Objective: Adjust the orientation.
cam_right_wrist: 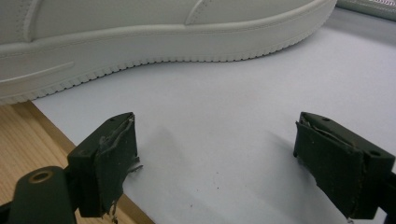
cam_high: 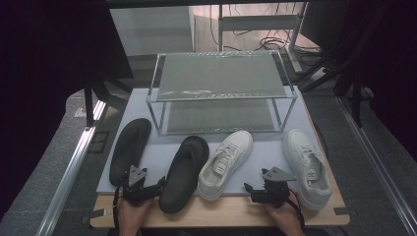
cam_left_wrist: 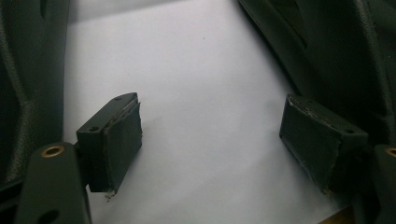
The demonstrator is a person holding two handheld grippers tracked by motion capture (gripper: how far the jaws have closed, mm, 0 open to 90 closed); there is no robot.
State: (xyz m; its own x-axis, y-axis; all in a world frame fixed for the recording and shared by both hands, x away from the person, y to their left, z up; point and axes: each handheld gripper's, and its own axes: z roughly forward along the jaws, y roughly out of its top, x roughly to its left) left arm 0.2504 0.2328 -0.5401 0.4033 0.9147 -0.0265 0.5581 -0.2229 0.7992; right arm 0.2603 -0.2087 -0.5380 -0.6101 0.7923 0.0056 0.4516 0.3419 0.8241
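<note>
1. A clear two-tier shoe rack (cam_high: 222, 91) with metal posts and mesh-like shelves stands at the far side of a pale grey mat (cam_high: 157, 156) laid over the light wooden surface (cam_high: 231, 210). Both shelves look bare, so the rack likely waits to receive the footwear lined up in front of it.

2. In front of the rack lie four pieces in a row, toes toward it: a black rubber slipper on the far left (cam_high: 129, 149), a second black slipper (cam_high: 184, 172) just right of it, then a white lace-up sneaker (cam_high: 226, 163), and another white sneaker (cam_high: 308, 166) at the far right.

3. The left claw (cam_high: 160, 186) sits low in front of the rack, between the two slippers. Its own view shows the jaws spread wide over bare mat (cam_left_wrist: 201, 93), with dark slipper edges on either side and nothing between the pads (cam_left_wrist: 119, 140). This placement suggests a slipper is about to be chosen.

4. The right claw (cam_high: 250, 191) rests near the mat's front edge, between the two sneakers. Its jaws also stand spread and empty, and a ribbed white sole (cam_right_wrist: 154, 51) lies just ahead of them, apart from the pads (cam_right_wrist: 112, 158).

5. Judged from this, no item is held yet; the pairs are grouped so each hand reaches its own.
</note>
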